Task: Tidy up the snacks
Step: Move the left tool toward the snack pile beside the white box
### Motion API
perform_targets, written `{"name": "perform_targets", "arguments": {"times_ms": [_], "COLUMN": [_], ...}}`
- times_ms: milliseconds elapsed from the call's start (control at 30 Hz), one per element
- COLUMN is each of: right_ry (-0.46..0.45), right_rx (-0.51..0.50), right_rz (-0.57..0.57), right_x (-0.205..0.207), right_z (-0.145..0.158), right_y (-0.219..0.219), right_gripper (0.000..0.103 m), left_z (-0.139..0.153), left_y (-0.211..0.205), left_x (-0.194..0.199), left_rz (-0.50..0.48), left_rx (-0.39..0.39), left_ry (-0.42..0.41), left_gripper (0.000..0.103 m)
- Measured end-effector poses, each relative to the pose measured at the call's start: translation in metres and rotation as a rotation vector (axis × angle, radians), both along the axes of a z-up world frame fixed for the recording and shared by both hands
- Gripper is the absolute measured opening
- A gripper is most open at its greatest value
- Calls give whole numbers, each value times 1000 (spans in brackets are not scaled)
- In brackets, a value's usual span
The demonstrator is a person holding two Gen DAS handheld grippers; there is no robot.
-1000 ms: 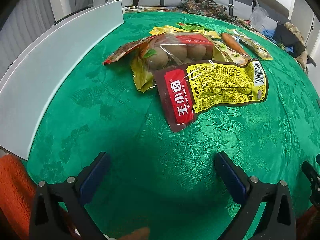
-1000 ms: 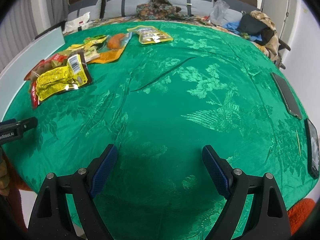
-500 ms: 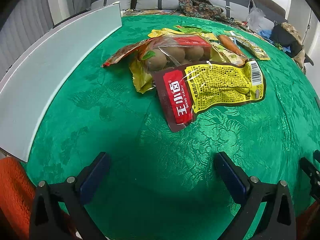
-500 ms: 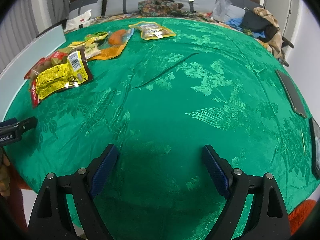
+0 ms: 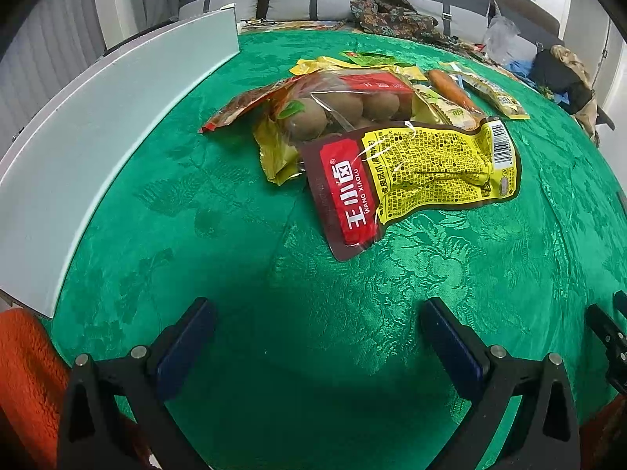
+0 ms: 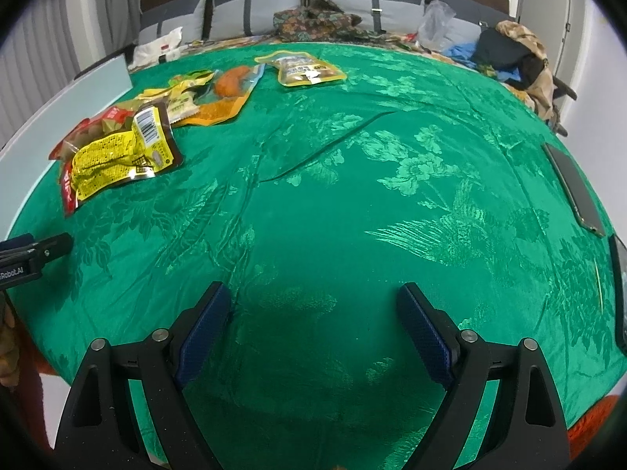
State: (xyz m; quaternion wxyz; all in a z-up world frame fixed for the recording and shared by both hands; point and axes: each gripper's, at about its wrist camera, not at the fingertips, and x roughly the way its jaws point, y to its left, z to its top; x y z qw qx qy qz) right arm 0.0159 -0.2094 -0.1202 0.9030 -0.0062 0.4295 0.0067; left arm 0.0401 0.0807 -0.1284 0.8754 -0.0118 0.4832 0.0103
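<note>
Left wrist view, "WANG XIAOLU" pouch (image 5: 411, 180), barcode, green tablecloth (image 5: 235, 235)

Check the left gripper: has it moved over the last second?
Yes. The left gripper has eased forward toward the red-and-yellow packet, which now sits lower and larger against the jaws; the jaws stay open.

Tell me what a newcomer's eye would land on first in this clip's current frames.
The bright green tablecloth fills both views. On it, ahead of the open left gripper, a yellow and red snack pack lies atop a heap of other packets, beside a long white panel. The open right gripper hovers over bare cloth.
</note>
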Motion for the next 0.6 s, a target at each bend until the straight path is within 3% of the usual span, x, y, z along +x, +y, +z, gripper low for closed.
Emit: {"name": "perform_targets", "arguments": {"times_ms": [600], "right_ry": [-5], "right_rx": [1], "right_rz": [-4], "right_x": [-1], "right_z": [0], "right_y": [0], "right_gripper": [91], "left_z": [2], "left_y": [4], "left_x": [4], "left_rz": [-7], "left_rx": [-18], "left_ry": [29], "left_gripper": [103]}}
